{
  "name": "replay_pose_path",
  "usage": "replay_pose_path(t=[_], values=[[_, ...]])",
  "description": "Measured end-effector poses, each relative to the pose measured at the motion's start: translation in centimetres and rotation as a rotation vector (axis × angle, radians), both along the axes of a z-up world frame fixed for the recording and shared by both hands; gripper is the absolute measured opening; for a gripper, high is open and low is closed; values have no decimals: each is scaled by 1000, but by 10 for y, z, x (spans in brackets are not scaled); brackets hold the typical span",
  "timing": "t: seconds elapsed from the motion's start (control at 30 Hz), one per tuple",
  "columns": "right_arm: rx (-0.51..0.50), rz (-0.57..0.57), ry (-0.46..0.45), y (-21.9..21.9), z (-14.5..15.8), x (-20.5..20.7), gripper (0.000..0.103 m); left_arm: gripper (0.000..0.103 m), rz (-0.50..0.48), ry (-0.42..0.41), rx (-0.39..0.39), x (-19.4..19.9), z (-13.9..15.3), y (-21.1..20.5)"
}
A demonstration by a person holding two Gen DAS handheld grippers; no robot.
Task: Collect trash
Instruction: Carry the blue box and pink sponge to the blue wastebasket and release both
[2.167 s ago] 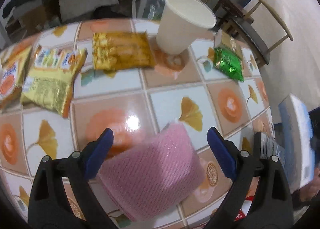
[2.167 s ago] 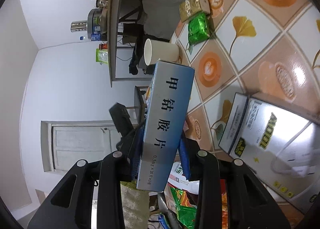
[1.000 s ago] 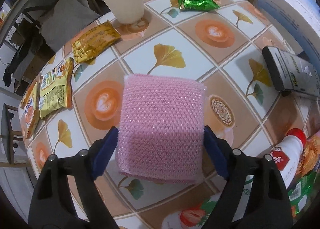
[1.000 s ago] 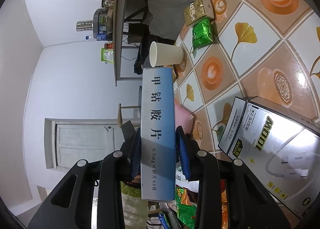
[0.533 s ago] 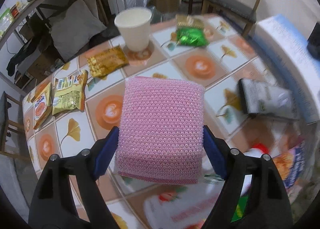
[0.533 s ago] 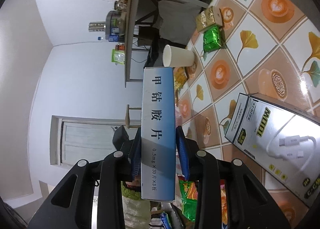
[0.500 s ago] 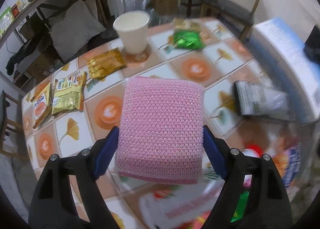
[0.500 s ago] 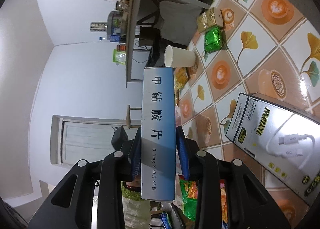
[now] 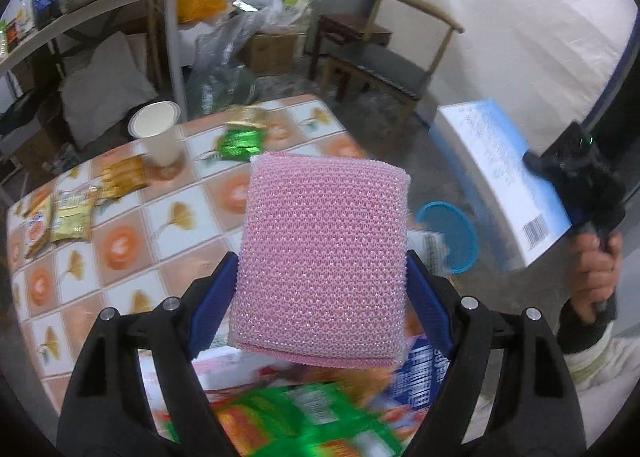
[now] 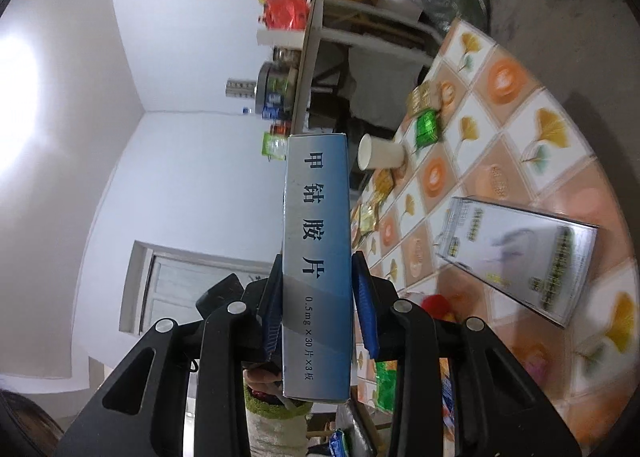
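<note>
Your left tool point(image 9: 322, 285): blue pads clamped on both side edges of a pink mesh scouring sponge point(image 9: 324, 257), held up in the air above the near edge of the table point(image 9: 188, 213).

Your right tool point(image 10: 316, 309): closed on a blue-and-white medicine box point(image 10: 316, 269), pads pressing its two broad faces, printed spine toward the camera. In the left view the same box point(image 9: 500, 173) sits out past the table's edge, with your right hand point(image 9: 592, 269) on the grip.

On the floor: a blue bin point(image 9: 450, 233), between sponge and box in the left view.

On the table: white paper cup point(image 9: 156, 133), upright; green foil packet point(image 9: 240, 143) just beside it; gold snack packets point(image 9: 120, 175) near the cup; a white cable box point(image 10: 516, 257) lying flat near the edge.

At the near edge: blurred green and blue wrappers point(image 9: 304, 421).
</note>
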State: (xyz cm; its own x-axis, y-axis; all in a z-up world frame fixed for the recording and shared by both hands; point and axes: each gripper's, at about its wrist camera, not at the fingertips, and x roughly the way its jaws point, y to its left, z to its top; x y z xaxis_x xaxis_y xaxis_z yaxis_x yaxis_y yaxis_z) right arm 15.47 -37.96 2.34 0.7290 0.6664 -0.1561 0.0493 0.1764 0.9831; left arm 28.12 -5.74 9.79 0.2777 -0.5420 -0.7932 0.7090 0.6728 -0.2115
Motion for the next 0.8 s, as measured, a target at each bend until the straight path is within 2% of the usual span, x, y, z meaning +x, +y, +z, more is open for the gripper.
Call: replay_pose_path(t=[0.2,0.33,0.5,0.6,0.73,0.8], values=[[-22,-164,32,-69,-9,-90,32,77,-101,81,-59,-41,-8,-88],[-26,-289,91,-115,-26,-152,32,78,-188,149,-78,-74,-28,-164],[13,-442,175,-162,-64,-225,32,78,-296,281,-38,-115,-71,-259],[39,-511,212,-182,-85,-254,32,78,-341,337,10,-136,-98,-307],[66,-573,269,-203,-114,-274,32,78,-366,360,89,-154,-130,-361],[69,-589,289,-212,-123,-269,32,78,-357,367,114,-153,-141,-380]])
